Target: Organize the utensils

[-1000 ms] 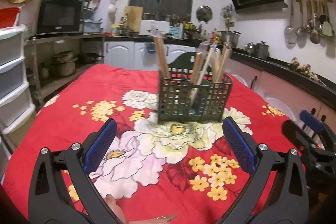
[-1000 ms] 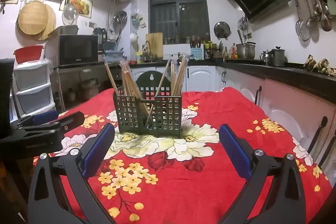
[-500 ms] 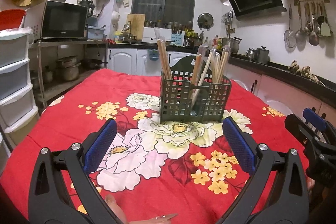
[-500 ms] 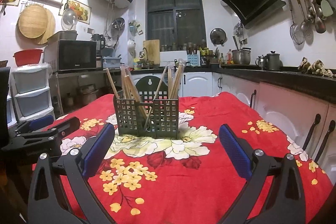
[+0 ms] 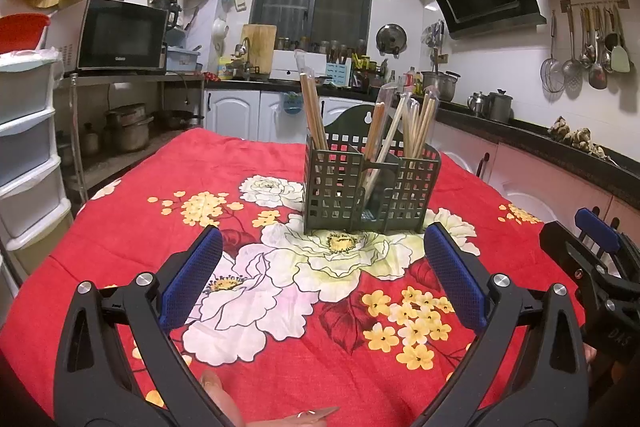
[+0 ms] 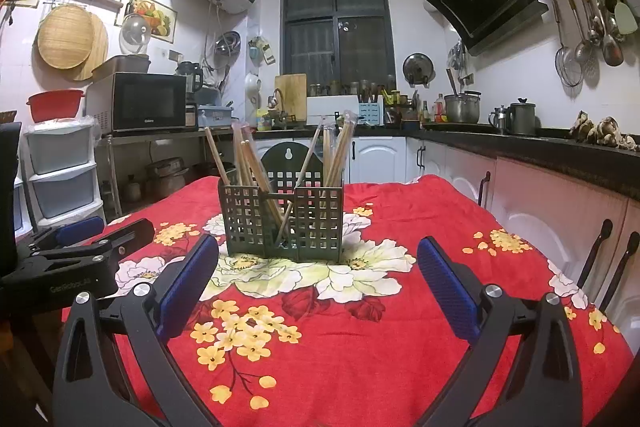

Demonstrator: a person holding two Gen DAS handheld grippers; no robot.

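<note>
- Left wrist view, nearest: left gripper (image 5: 322, 263) spread wide, nothing between the blue pads (image 5: 192, 277), hovering over the red floral tablecloth (image 5: 120, 227).
- Right gripper (image 6: 318, 273) likewise wide open and empty, above the near part of the cloth; it also shows at the right edge of the left view, beside the left gripper.
- Mid-table: dark green lattice utensil holder (image 5: 370, 189), upright on the white flower print, well apart from both grippers.
- Chopsticks (image 5: 314, 117) already stand in its compartments, some in clear sleeves, leaning at mixed angles. No loose utensils visible on the cloth.
- Judgement: task looks nearly done or between steps. For any regroup, come in from above, pinch one bundle high on the shafts, lift straight; brace the holder with the other gripper, since it could tip.
</note>
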